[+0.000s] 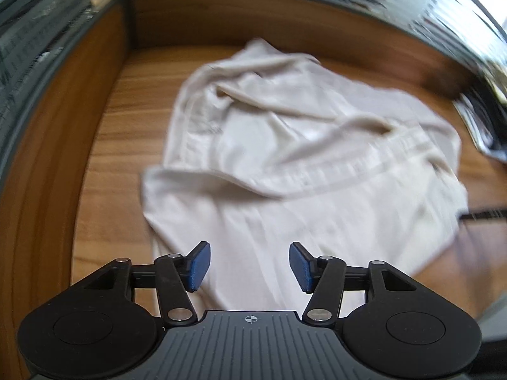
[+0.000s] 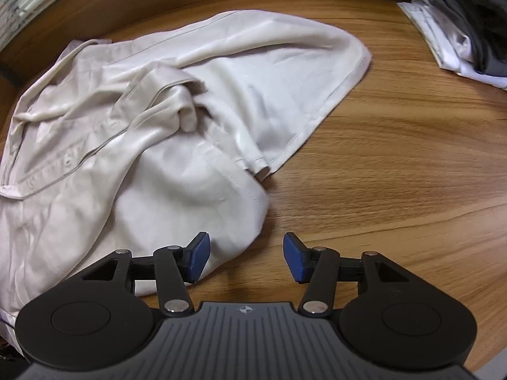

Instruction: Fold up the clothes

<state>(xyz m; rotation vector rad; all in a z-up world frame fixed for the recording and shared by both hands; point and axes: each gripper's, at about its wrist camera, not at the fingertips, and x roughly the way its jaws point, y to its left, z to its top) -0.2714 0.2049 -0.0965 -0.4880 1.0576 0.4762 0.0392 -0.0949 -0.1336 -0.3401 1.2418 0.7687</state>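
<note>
A cream shirt (image 2: 136, 145) lies crumpled on the wooden table (image 2: 396, 174), with its button placket showing at the left of the right wrist view and 1 sleeve or hem (image 2: 317, 72) flung out toward the far right. It is bunched and creased, with cloth heaped over cloth in no order, so it is not folded as it lies: flattening it and making every fold are what is left for this garment.

The left gripper (image 1: 249, 267) hovers over the shirt's near edge with its 2 blue pads (image 1: 200, 266) spread wide and nothing between them. The right gripper (image 2: 246, 259) is likewise wide apart and holds nothing; its left pad (image 2: 199, 259) hangs over the shirt's near corner, the other over bare wood.

At the far right of the table sits a stack of clothes (image 2: 469, 31), dark cloth on white, lying fairly flat. They may be garments already folded, or simply a pile waiting; the view does not settle it.

No basket, box or other container is in view.
</note>
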